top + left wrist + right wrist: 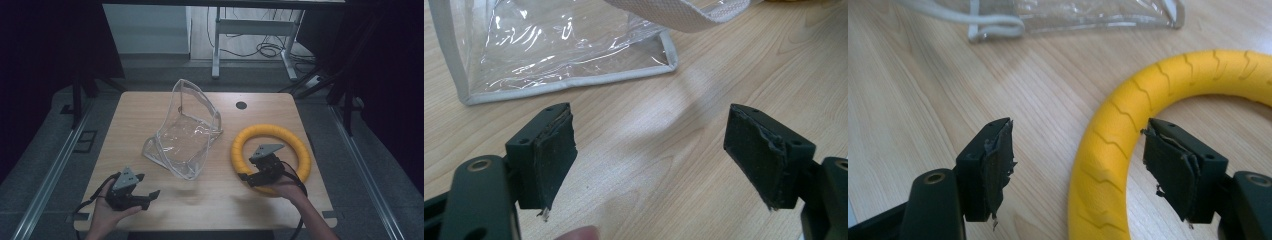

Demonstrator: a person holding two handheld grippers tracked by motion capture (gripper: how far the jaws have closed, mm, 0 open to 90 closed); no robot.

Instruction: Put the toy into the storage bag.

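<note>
R hand-held gripper released, jaws straddling near side of yellow ribbed foam ring flat on wooden surface, lined up for pinch. L hand-held gripper released, parked facing clear plastic bag.

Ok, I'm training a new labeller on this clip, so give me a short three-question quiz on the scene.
1. True or false: the right gripper is clamped on the yellow ring.
2. Which lies nearest the left gripper: A) clear plastic bag, B) yellow ring, C) black round hole in the table?
3. Fill in: the ring's rim passes between the right gripper's open ____.

Key:
1. False; the jaws stand apart around the rim without pressing it.
2. A
3. jaws
</note>
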